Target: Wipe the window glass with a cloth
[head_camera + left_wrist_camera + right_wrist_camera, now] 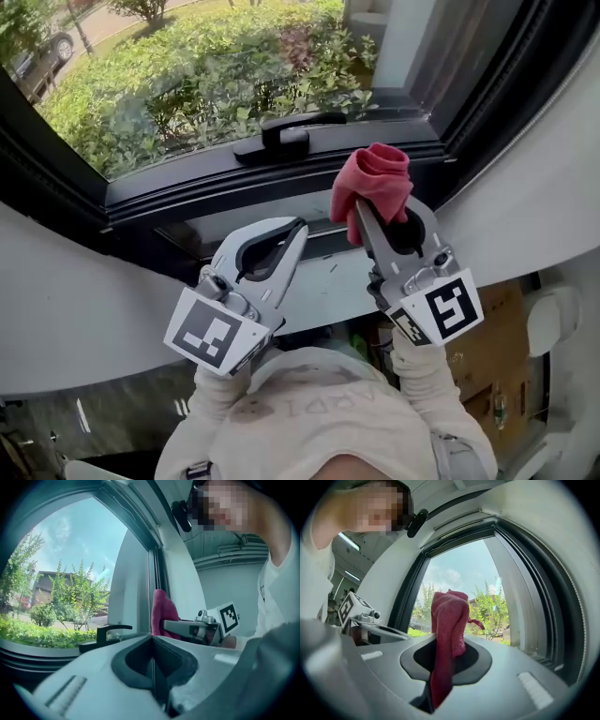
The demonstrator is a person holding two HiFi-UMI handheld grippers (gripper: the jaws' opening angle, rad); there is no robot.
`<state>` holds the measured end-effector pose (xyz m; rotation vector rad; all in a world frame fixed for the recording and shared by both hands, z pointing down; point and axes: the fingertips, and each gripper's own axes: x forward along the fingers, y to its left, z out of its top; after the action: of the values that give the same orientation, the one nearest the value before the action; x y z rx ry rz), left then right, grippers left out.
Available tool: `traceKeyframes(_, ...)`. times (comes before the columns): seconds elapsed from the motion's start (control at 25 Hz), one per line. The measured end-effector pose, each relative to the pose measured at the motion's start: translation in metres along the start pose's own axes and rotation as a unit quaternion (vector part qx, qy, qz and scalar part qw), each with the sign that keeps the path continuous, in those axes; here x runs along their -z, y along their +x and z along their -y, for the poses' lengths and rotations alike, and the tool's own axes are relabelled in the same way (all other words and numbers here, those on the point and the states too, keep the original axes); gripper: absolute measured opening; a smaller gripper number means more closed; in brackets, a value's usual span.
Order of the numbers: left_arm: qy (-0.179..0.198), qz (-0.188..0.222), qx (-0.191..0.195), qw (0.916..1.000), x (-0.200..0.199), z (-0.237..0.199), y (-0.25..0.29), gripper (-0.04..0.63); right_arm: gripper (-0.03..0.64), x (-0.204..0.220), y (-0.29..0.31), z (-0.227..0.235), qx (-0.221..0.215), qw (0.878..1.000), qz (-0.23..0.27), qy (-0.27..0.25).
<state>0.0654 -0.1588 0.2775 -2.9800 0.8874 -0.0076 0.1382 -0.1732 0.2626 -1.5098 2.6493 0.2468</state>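
Observation:
A red cloth (372, 186) is bunched up and pinched in my right gripper (359, 208), which is shut on it just below the window's bottom frame. The right gripper view has the cloth (448, 620) standing up between the jaws, with the window glass (464, 583) behind it. My left gripper (302, 225) sits to the left of the right one, shut and holding nothing. The left gripper view looks along its closed jaws (152, 637) toward the glass (75, 550), with the cloth (161, 611) and the right gripper (197, 629) at the right.
A black window handle (289, 131) lies on the bottom frame (281, 164), above and between the grippers. Green shrubs and a parked car show through the glass. A white sill (328, 281) runs under the grippers. Cardboard boxes (492, 375) stand on the floor at the lower right.

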Motion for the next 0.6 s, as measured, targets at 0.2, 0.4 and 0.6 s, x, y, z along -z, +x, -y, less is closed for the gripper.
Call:
traceKeyframes(0.2, 0.007, 0.01, -0.02, 0.9997, -0.006, -0.007, -0.016, 0.0, 0.071, 0.01, 0.002, -0.032, -0.04, 0.999, -0.005, 0.017)
traceKeyframes(0.4, 0.007, 0.018, -0.04, 0.999, -0.014, -0.012, -0.029, 0.0, 0.072, -0.009, 0.012, -0.054, -0.07, 0.997, 0.018, 0.01)
traceKeyframes(0.6, 0.011, 0.028, -0.047, 0.9984, -0.018, -0.018, -0.038, 0.0, 0.072, -0.003, 0.008, -0.061, -0.075, 0.996, 0.014, 0.037)
